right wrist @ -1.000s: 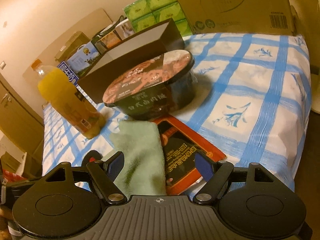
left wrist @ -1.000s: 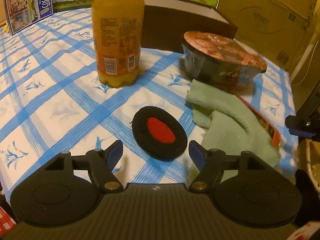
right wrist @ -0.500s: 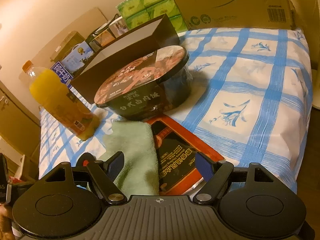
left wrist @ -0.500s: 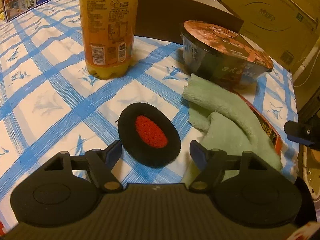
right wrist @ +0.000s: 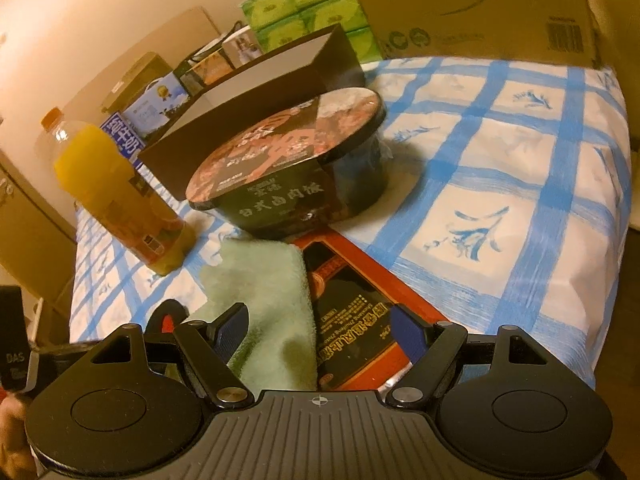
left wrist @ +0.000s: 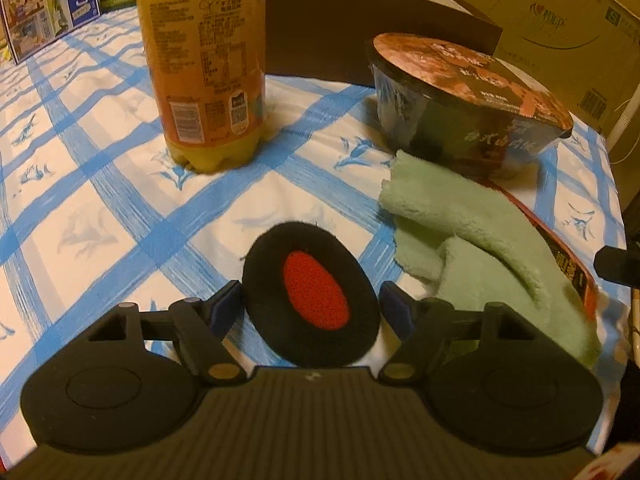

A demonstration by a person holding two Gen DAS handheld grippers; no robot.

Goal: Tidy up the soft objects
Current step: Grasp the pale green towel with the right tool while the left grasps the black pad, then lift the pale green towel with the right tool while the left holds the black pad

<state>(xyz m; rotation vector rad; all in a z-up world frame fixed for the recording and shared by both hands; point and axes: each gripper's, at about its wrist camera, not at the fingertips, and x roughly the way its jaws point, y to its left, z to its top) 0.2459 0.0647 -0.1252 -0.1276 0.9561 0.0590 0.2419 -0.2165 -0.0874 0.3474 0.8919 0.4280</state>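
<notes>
A black oval soft pad with a red centre [left wrist: 312, 296] lies flat on the blue-checked cloth [left wrist: 80, 160]. My left gripper [left wrist: 310, 308] straddles it, one finger on each side; the jaws are closing, and the pads stand just clear of its edges. A crumpled pale green towel [left wrist: 480, 248] lies to the right of the pad, partly over a red packet. My right gripper [right wrist: 320, 330] hovers open above the near end of the towel [right wrist: 264, 280] and the red packet [right wrist: 360, 320], gripping nothing. The black pad [right wrist: 170, 312] peeks out behind its left finger.
An orange juice bottle [left wrist: 204, 60] stands behind the pad. A dark instant noodle bowl [left wrist: 460, 92] sits behind the towel, touching it. A dark open box [left wrist: 360, 36], green tissue packs [right wrist: 312, 12] and a cardboard carton [right wrist: 480, 4] line the back. The cloth's right edge drops off.
My left gripper has moved forward and down, so the black pad, once ahead of the fingertips, now lies between them. The right gripper has barely shifted.
</notes>
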